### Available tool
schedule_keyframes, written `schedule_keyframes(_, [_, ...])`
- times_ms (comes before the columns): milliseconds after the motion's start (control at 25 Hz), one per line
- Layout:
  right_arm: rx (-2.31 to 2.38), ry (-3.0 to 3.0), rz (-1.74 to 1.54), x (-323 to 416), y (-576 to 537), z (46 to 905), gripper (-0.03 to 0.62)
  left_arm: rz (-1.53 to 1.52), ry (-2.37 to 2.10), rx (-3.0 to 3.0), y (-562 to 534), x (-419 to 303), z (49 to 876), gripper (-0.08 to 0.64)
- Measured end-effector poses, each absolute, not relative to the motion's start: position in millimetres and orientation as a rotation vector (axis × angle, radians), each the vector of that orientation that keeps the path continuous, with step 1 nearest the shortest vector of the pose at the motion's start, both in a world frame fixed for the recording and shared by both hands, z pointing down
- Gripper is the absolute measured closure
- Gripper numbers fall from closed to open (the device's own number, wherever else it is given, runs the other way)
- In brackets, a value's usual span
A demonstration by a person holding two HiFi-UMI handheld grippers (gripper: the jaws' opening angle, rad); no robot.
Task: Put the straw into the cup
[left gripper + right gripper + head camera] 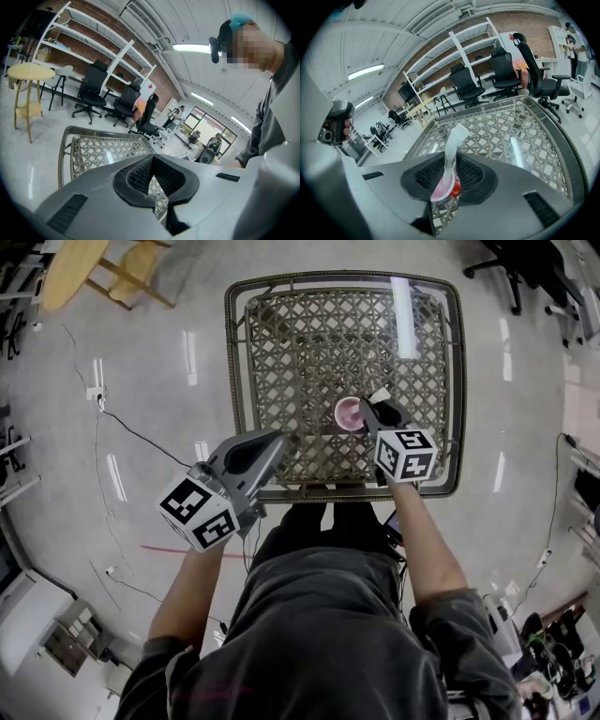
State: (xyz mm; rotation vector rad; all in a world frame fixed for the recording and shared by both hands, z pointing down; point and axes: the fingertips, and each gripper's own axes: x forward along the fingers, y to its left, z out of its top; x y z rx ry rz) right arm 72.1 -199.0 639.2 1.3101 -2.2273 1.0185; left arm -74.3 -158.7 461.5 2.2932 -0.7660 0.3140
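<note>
the person stands over a square lattice-woven wicker surface [236, 352], a gripper in each hand. the right gripper [452, 158] has its fingers closed tight on a thin white straw [453, 138]. the dark ribbed pads pinch it near its lower part, and the rest of it stands up out of the fingers, leaning slightly to the right in the right gripper view. just under the pinched end, through the gap behind the fingertips, sits a small pink round cup [442, 191] with a bit of red at its edge. i cannot tell whether the tip of the straw is already inside the rim or only just above it.

from the head view, the cup [348, 412] stands on the near half of the surface, towards the middle. the right gripper [367, 410] is right beside it, with the white end of the straw [380, 395] poking out above.

the left gripper [277, 439] hangs over the near left edge of the surface, well apart from the cup. in its own view the left gripper [152, 159] has its fingertips brought together with nothing between them; only the lattice [86, 145] shows through the narrow wedge between the pads.
</note>
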Motion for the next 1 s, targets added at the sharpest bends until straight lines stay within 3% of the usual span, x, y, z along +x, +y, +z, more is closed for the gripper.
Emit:
schedule_keyframes(560, [1.320, -2.230, 0.990, 72, -193, 637, 0.543, 0.306, -0.778, 2.300, -150, -79, 458, 0.552])
schedule_keyframes(760, [1.327, -2.231, 0.998, 73, -192, 634, 0.500, 0.303, -0.778, 2.311, -146, -79, 454, 0.552])
schedule_keyframes(1000, [1.354, -2.230, 1.009, 77, -189, 629, 0.492, 0.296, -0.776, 2.323, -143, -78, 449, 0.551])
